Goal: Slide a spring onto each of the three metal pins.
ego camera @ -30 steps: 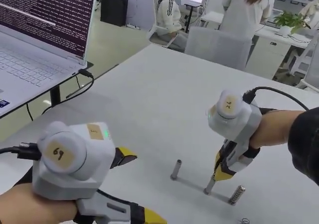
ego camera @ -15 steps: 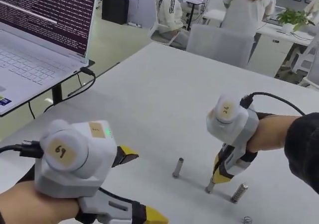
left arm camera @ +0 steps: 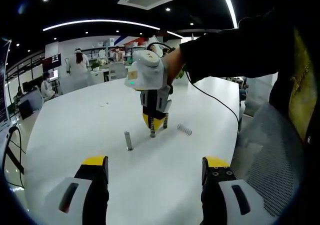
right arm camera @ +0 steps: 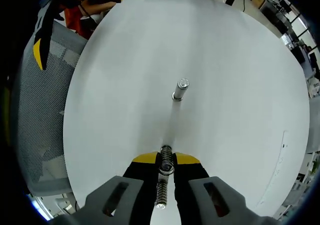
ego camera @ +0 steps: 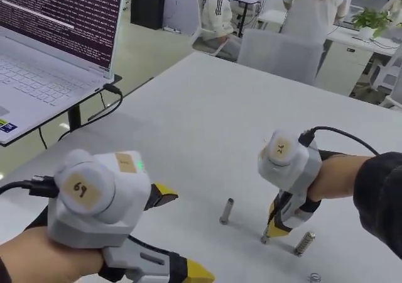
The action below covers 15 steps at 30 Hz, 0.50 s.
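Right hand-held gripper [right arm camera: 166,158], clamped on a spring [right arm camera: 166,165], seemed mid-seating it on a pin [ego camera: 265,238]; bare pin [right arm camera: 181,89] ahead came next; left hand-held gripper [left arm camera: 155,161] gaped empty

Left tool [left arm camera: 155,162] jaws wide apart; right tool [right arm camera: 166,163] pointed down, jaws clamped on spring [right arm camera: 166,156].

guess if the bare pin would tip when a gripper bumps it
Likely tippy: the bare pin stands upright, tall and slim, on the smooth table. Round, so it would probably roll once down. Looks like rigid metal, unlikely to bend.
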Each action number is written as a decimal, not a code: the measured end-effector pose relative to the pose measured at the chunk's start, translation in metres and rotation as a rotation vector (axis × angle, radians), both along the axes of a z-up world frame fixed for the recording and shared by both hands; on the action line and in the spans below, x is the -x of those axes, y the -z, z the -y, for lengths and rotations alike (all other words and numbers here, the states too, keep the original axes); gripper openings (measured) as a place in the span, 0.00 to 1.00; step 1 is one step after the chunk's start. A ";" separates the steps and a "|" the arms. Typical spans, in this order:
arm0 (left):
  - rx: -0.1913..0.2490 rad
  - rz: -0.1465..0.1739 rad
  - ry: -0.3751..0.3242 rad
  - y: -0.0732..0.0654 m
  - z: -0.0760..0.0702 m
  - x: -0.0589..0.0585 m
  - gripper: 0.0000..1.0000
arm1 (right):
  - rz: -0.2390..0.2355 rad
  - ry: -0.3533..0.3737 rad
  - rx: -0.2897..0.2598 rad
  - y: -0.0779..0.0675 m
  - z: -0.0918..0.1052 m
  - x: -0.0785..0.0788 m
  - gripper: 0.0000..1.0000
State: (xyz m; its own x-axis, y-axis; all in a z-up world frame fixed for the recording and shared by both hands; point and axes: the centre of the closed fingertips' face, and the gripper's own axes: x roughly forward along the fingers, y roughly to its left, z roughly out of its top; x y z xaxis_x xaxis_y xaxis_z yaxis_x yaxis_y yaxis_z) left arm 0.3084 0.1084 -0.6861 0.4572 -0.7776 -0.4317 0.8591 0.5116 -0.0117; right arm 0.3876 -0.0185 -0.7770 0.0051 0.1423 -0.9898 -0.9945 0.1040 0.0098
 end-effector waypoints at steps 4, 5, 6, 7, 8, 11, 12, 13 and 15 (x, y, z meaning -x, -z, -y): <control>0.000 0.000 0.001 0.000 0.001 0.000 0.73 | 0.003 0.000 0.002 0.002 0.000 -0.001 0.08; 0.001 -0.001 0.002 0.000 0.001 0.000 0.73 | 0.001 0.003 0.003 0.003 0.000 0.000 0.08; 0.002 -0.002 0.002 0.000 0.001 0.000 0.73 | 0.001 0.003 0.002 0.003 0.000 0.000 0.08; 0.001 -0.001 0.002 0.000 0.001 0.000 0.73 | 0.003 0.004 0.003 0.004 0.000 -0.001 0.08; 0.001 -0.001 0.003 0.000 0.001 0.000 0.73 | 0.006 0.004 0.004 0.005 0.000 -0.001 0.08; 0.000 0.000 0.002 0.000 0.001 0.000 0.73 | 0.010 0.007 0.002 0.006 0.001 -0.002 0.09; 0.001 -0.001 0.001 -0.001 0.001 -0.001 0.73 | 0.011 0.007 0.003 0.007 0.001 -0.002 0.09; 0.002 -0.002 0.002 -0.001 0.001 -0.001 0.73 | 0.008 0.012 0.003 0.007 0.001 -0.002 0.09; -0.001 0.000 0.000 -0.001 0.000 -0.001 0.73 | 0.010 0.011 0.004 0.009 0.001 -0.003 0.09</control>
